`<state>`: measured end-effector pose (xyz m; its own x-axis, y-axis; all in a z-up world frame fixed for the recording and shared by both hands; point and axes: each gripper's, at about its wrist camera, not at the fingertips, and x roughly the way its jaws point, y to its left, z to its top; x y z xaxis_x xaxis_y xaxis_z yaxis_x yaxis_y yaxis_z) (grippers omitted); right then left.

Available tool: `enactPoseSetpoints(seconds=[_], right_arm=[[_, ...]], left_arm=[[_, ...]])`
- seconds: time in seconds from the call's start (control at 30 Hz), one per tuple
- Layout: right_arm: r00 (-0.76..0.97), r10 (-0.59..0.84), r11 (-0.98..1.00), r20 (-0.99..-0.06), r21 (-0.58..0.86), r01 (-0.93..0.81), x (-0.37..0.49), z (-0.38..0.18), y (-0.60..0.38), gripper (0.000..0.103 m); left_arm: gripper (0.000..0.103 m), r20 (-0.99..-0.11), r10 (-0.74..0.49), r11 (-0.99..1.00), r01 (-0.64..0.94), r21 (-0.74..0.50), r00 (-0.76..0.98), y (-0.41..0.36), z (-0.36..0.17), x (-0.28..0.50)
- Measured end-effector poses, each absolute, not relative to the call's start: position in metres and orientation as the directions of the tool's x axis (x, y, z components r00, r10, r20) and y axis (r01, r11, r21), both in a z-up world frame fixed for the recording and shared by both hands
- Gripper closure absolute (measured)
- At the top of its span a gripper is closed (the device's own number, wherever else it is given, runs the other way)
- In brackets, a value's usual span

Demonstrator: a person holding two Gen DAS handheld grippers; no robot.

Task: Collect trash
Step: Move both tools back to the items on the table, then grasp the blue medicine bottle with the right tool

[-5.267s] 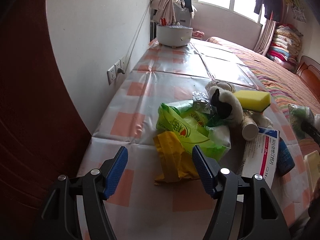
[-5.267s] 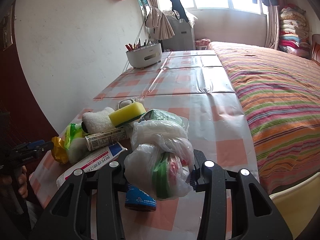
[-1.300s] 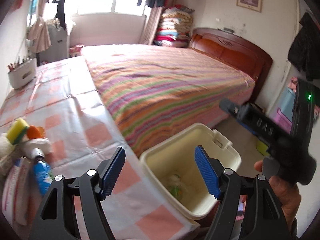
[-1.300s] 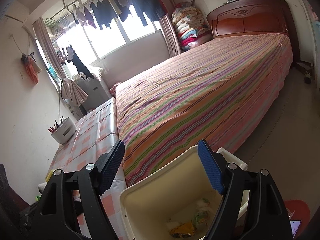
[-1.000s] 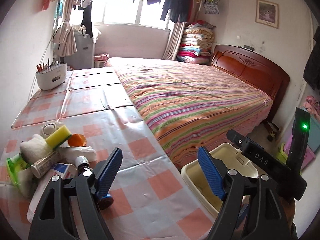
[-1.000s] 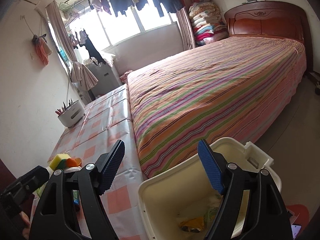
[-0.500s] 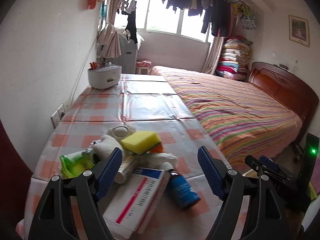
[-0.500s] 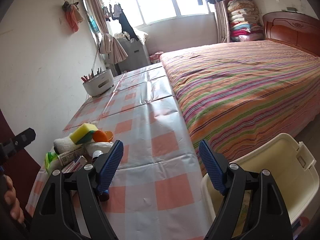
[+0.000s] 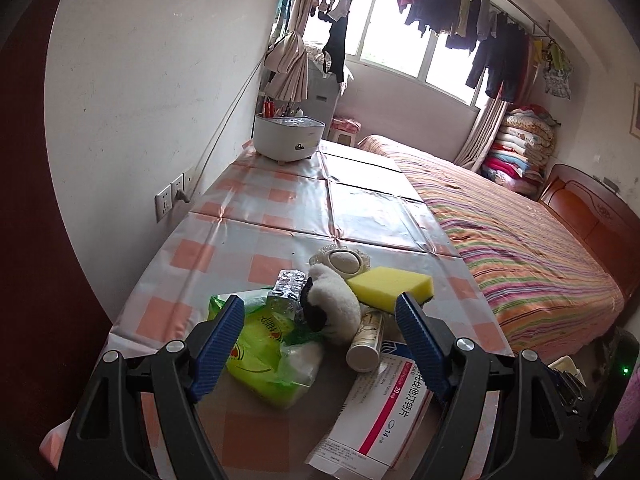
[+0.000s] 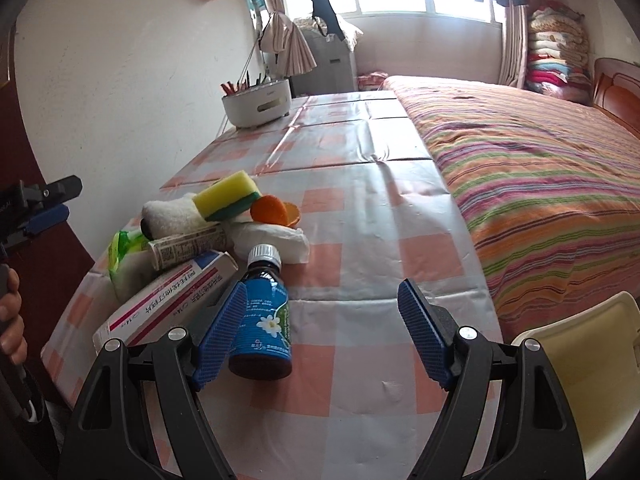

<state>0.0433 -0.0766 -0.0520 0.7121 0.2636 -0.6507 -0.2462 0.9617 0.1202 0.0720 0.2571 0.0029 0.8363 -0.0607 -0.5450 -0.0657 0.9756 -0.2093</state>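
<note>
A crumpled green wrapper (image 9: 264, 344) lies in the trash heap near the checked table's (image 9: 256, 220) near edge. Left gripper (image 9: 320, 344) gapes wide above it, empty. Right gripper (image 10: 320, 332) also wide, beside a blue bottle (image 10: 264, 320); the table beyond lies open.

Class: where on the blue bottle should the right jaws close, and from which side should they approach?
Grip the blue bottle across its round body below the white cap, coming from the near base end. It lies flat, cap pointing away, beside the open right gripper.
</note>
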Motion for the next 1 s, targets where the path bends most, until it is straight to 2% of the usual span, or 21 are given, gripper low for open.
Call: enactPoseSetpoints(seconds=[0.13,0.23,0.3,0.53,0.67,1.0], right_arm=[[0.678,0.25,0.959,-0.691,0.078,-0.274,0.051,-0.061,-0.06,0.027],[0.637,0.254,0.952,-0.728,0.07,-0.299,0.06,-0.068,-0.049,0.032],[0.614,0.251,0.949,-0.749,0.064,-0.31,0.066,-0.072,-0.042,0.04],[0.546,0.254,0.935,-0.798,0.06,-0.348,0.086,-0.08,-0.027,0.046],[0.505,0.26,0.931,-0.823,0.075,-0.357,0.097,-0.088,-0.023,0.06],[0.486,0.283,0.935,-0.826,0.124,-0.333,0.1,-0.088,-0.031,0.061]], left_arm=[[0.027,-0.547,-0.048,0.98,-0.067,-0.188,0.836,0.261,0.003,0.07],[0.027,-0.546,-0.03,0.98,-0.083,-0.182,0.837,0.266,0.004,0.067],[0.027,-0.545,-0.026,0.978,-0.092,-0.188,0.838,0.272,0.004,0.066],[0.027,-0.558,-0.005,0.971,-0.129,-0.201,0.83,0.292,0.001,0.063],[0.027,-0.566,-0.004,0.967,-0.141,-0.213,0.825,0.299,0.0,0.062],[0.027,-0.599,0.022,0.967,-0.169,-0.191,0.8,0.307,-0.008,0.065]])
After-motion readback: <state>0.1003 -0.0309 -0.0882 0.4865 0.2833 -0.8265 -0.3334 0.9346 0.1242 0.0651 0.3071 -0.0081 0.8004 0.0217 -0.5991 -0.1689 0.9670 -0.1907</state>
